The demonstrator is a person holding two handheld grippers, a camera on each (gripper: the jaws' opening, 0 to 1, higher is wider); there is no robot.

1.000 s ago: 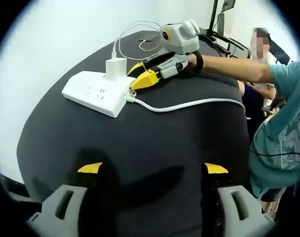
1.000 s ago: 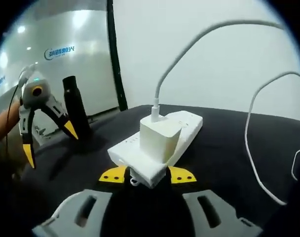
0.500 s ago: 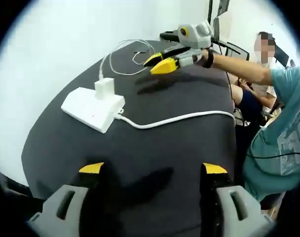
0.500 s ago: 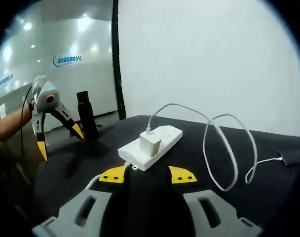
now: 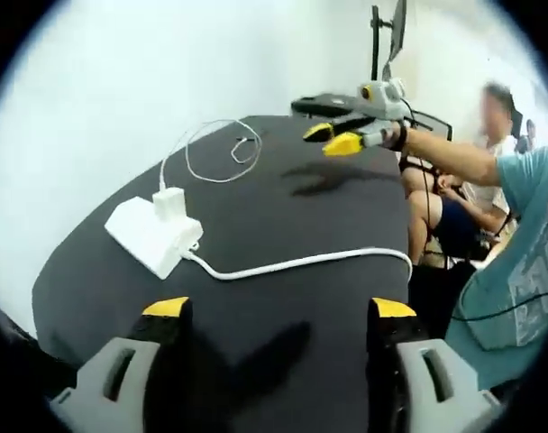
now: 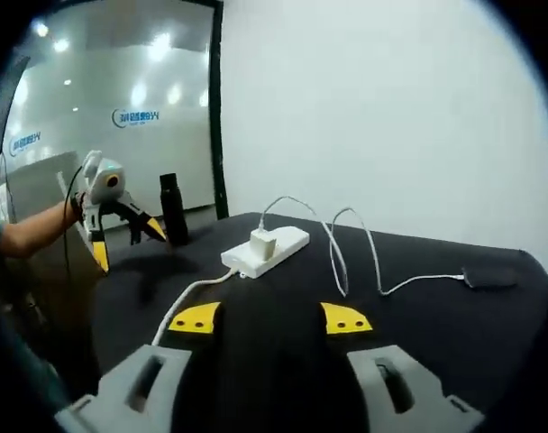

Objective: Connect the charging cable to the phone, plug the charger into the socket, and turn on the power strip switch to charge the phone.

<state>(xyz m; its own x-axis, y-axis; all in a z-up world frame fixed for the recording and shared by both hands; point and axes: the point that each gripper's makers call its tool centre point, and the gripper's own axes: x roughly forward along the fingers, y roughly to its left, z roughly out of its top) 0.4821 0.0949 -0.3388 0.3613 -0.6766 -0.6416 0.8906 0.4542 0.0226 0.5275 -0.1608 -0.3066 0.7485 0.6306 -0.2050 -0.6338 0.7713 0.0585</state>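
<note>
The white power strip (image 6: 263,252) lies on the dark table (image 6: 418,316) with the white charger (image 6: 262,244) plugged into it, its cable (image 6: 364,244) running to the phone (image 6: 492,276). Both the left gripper (image 6: 123,239) and the right gripper (image 5: 333,137) hover above the table with jaws spread and empty.

- Your left gripper (image 5: 279,308) rises from the bottom of the left gripper view with its two yellow-tipped jaws spread wide apart, nothing between them.
- In the right gripper view the same gripper (image 6: 126,244) hangs at the left, jaws splayed and pointing downward, with your left forearm (image 6: 35,233) reaching in from the edge.
- Your right gripper (image 6: 270,318) shows yellow-tipped jaws parted and unloaded.
- In the left gripper view that gripper (image 5: 333,138) is raised at upper right, jaws apart, carried on your outstretched bare right forearm (image 5: 445,156).
</note>
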